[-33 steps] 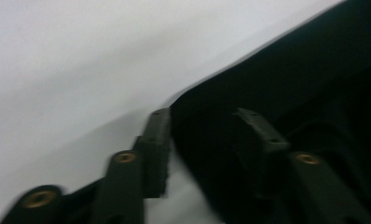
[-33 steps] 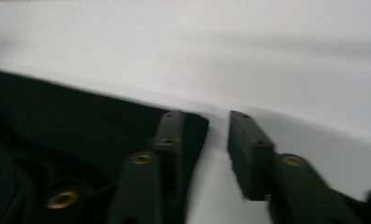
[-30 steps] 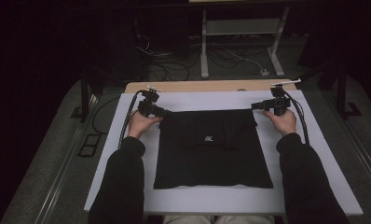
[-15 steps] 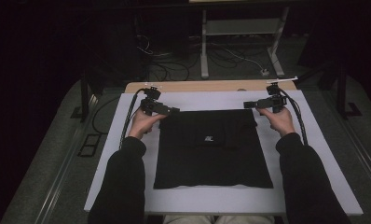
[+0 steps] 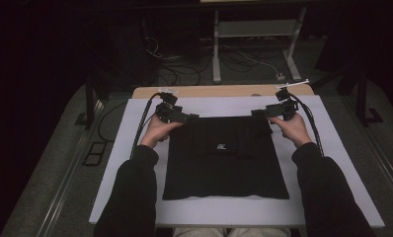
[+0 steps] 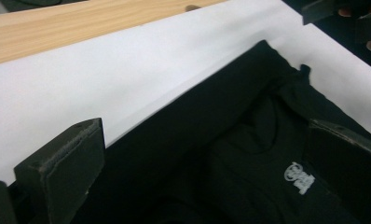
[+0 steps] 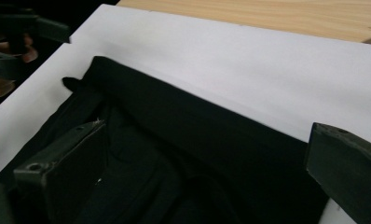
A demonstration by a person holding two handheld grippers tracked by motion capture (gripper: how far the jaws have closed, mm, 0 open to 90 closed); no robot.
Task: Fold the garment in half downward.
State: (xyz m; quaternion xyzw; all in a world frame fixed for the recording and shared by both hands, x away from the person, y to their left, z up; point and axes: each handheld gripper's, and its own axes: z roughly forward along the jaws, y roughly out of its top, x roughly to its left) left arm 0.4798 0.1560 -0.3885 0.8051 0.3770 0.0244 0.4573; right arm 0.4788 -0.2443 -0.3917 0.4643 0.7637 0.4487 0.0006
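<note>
A black folded garment (image 5: 224, 158) with a small white logo (image 5: 221, 146) lies flat on a white sheet (image 5: 333, 148). My left gripper (image 5: 192, 117) hovers over its far left corner, and its jaws have just been opening. In the left gripper view, this gripper (image 6: 207, 177) stands open above the cloth (image 6: 230, 140), not pinching it. My right gripper (image 5: 257, 112) hangs over the far right corner, its jaws likewise just opened. The right gripper view shows the right gripper (image 7: 204, 182) open, the garment (image 7: 174, 140) lying loose beneath it.
The white sheet covers a wooden table whose far edge (image 5: 224, 91) shows bare. Behind the table stand a metal frame (image 5: 254, 34) and cables on the dark floor. The person's dark sleeves (image 5: 130, 192) rest along both sides of the garment.
Both grippers have let go of the garment's far corners, opened, and lifted a little off the cloth. The garment's far edge now lies flat.
</note>
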